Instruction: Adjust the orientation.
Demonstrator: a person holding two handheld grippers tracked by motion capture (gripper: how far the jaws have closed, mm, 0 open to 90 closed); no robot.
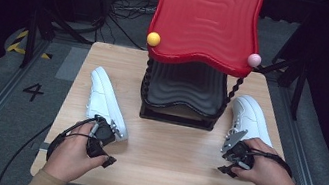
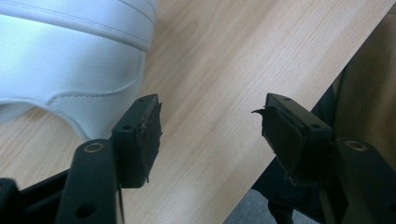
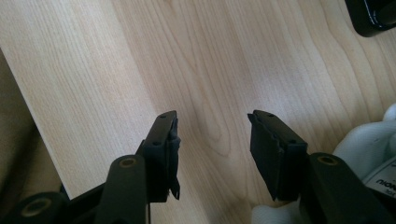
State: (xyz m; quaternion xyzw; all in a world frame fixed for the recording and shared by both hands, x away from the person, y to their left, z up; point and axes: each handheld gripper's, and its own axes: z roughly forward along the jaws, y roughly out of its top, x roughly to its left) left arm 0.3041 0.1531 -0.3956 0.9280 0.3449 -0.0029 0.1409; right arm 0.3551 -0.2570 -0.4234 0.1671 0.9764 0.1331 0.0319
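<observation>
Hovering low, left tongs (image 1: 106,133) and right tongs (image 1: 235,154) both apart, empty. Each beside a white shoe, left shoe (image 1: 106,101), right shoe (image 1: 250,118), on worktop (image 1: 173,150). Light, soft uppers; likely pinch heel collar.

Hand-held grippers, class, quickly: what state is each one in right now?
Left hand-held gripper: open, holding nothing, beside the left white shoe.
Right hand-held gripper: open, holding nothing.

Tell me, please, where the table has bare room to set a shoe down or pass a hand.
The near strip of table between the left gripper and right gripper is bare. It is crowded beside the red-and-black rack: the left shoe and right shoe flank its base.
</observation>
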